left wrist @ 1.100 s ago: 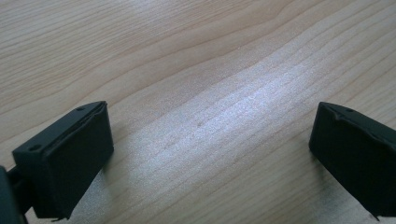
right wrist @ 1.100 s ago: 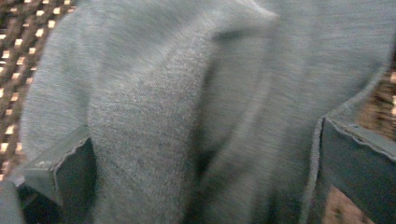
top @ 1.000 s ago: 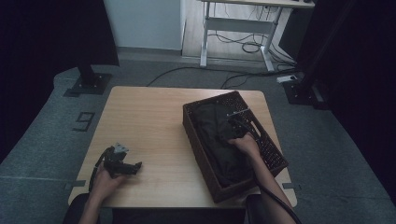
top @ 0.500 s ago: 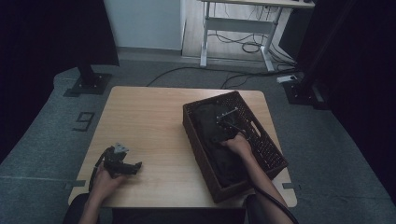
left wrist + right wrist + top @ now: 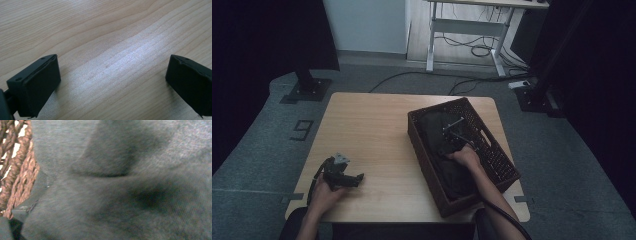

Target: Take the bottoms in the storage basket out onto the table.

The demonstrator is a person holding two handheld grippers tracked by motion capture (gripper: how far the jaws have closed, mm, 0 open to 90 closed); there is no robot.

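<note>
Right gripper (image 5: 451, 131) is buried in the dark garment (image 5: 447, 155) inside the wicker basket (image 5: 497, 160), right of frame; its jaw state cannot be told. Pinch one fold only, clear of the weave. Left gripper (image 5: 343, 176) rests open, empty, on the table (image 5: 372, 125) at lower left.

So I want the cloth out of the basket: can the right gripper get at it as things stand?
Probably yes. The right gripper is already down inside the open-topped basket, right against the dark cloth, with nothing lying over it. Whether its jaws are open is hidden.
</note>
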